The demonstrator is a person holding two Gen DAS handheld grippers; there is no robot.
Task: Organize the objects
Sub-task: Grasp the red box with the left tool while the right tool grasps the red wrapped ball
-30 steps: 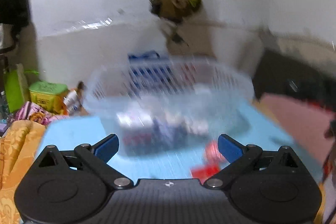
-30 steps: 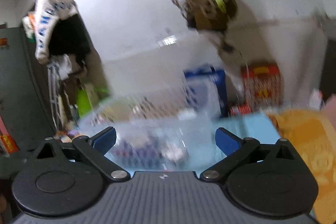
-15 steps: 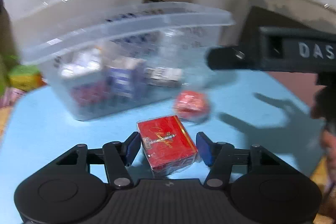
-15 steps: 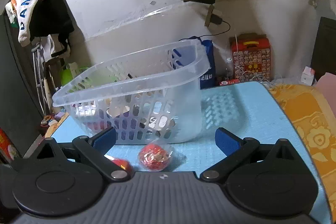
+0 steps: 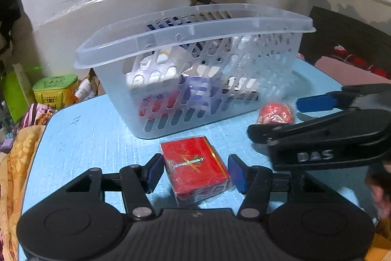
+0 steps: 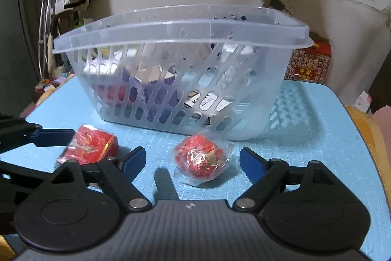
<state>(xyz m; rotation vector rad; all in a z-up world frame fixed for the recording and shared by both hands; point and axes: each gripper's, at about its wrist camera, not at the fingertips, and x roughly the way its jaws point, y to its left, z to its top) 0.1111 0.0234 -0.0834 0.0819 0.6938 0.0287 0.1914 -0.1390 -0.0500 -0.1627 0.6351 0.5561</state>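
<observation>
A red wrapped box (image 5: 194, 169) lies on the blue table between the open fingers of my left gripper (image 5: 195, 173), pads a little clear of its sides. It also shows in the right wrist view (image 6: 89, 147). A red wrapped ball-shaped packet (image 6: 201, 159) lies between the open fingers of my right gripper (image 6: 193, 163), apart from both pads. It shows in the left wrist view (image 5: 276, 114) too, with the right gripper (image 5: 317, 138) beside it. A clear slotted basket (image 5: 195, 23) holding several small boxes stands just behind both items.
The blue table (image 6: 317, 138) has orange patterned cloth (image 5: 14, 163) along its left and right edges. A green box (image 5: 55, 89) sits off the table's far left. A red printed box (image 6: 310, 65) stands behind the basket at the right. The wall is close behind.
Both grippers have come down to the table in front of the basket. The left now straddles the red box and the right straddles the red packet; both stay open.
</observation>
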